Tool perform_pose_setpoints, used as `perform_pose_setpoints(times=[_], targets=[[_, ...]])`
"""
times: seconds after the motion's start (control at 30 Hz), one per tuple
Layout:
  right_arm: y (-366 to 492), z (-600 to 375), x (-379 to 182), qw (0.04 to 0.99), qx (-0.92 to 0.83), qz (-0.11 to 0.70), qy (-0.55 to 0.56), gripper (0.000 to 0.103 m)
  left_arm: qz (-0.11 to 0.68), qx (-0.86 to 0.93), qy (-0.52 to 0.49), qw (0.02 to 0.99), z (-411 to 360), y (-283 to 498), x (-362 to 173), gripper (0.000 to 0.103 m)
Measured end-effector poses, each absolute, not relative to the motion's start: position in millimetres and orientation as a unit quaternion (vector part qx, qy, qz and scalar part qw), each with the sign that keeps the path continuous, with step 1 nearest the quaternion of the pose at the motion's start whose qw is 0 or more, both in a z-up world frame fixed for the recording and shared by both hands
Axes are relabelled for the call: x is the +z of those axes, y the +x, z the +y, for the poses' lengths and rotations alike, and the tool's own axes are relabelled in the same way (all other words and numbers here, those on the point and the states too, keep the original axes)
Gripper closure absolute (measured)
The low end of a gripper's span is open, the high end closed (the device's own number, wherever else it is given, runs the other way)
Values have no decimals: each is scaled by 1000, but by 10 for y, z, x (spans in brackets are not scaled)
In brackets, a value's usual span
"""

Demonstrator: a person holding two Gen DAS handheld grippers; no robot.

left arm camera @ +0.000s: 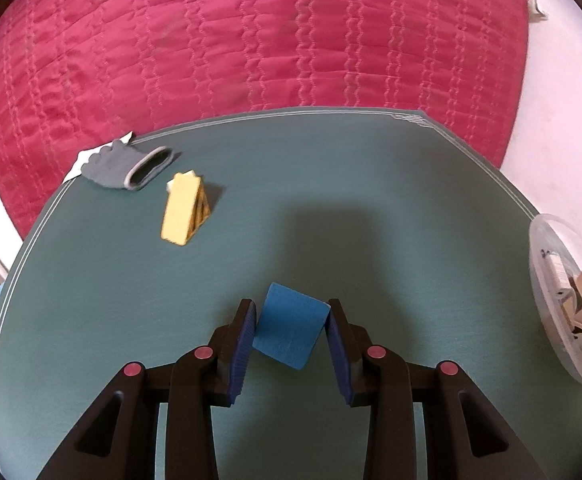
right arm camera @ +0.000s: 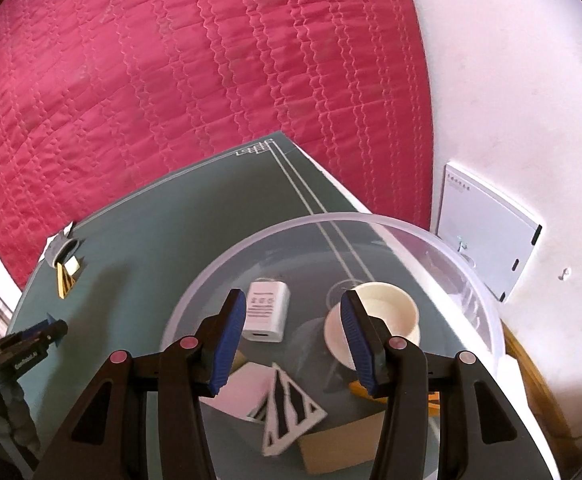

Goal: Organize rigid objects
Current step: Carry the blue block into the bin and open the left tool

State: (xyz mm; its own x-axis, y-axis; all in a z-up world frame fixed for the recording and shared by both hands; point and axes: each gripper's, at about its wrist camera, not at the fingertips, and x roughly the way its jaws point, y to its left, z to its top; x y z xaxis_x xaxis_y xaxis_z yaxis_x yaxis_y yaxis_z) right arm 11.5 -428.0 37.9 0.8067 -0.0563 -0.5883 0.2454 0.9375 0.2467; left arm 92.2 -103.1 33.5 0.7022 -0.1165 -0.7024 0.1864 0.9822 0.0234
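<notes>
- Two grippers up. My left gripper [left arm camera: 291, 320] has a blue block [left arm camera: 289, 326] between its pads; both pads look to touch its sides, so I read it as gripped. Block sits tilted, low over the green mat [left arm camera: 371, 200], near my edge.
- Yellow wedge [left arm camera: 185, 208] lies further out on the mat, left of centre, striped side facing right.
- Grey sleeve [left arm camera: 131, 166] just beyond the wedge, near the mat's far-left edge, partly on a white sheet [left arm camera: 81, 162].
- My right gripper [right arm camera: 293, 320] hangs spread wide over the clear tub [right arm camera: 487, 312], holding nothing.
- In the tub: white charger [right arm camera: 267, 310], white cup [right arm camera: 383, 322] on its side, white striped wedge [right arm camera: 287, 412], tan block [right arm camera: 339, 446].
- Tub sits at the mat's right edge, well apart from the blue block.
- Red quilt [left arm camera: 251, 32] behind the mat.
</notes>
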Motion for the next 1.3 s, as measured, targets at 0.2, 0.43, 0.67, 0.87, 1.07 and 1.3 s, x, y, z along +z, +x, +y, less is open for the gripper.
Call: perform_pose_setpoints(times=[0.2, 0.43, 0.67, 0.87, 1.07, 1.3], targets=[[33, -4409, 347, 940, -99, 291, 149, 52, 373, -107, 64, 919, -1326, 882, 384, 65], [-90, -4509, 337, 944, -123, 273, 138, 52, 370, -168, 84, 910, -1796, 799, 443, 65], [-164, -4554, 350, 947, -126, 262, 138, 52, 366, -234, 95, 896, -2248, 669, 522, 65], [-188, -4598, 347, 946, -127, 261, 147, 51, 357, -282, 96, 885, -2563, 625, 609, 65], [-203, -4606, 347, 946, -127, 258, 148, 51, 351, -322, 92, 875, -2758, 626, 628, 65], [-200, -4610, 335, 945, -129, 259, 150, 49, 368, -330, 74, 866, -2774, 698, 541, 35]])
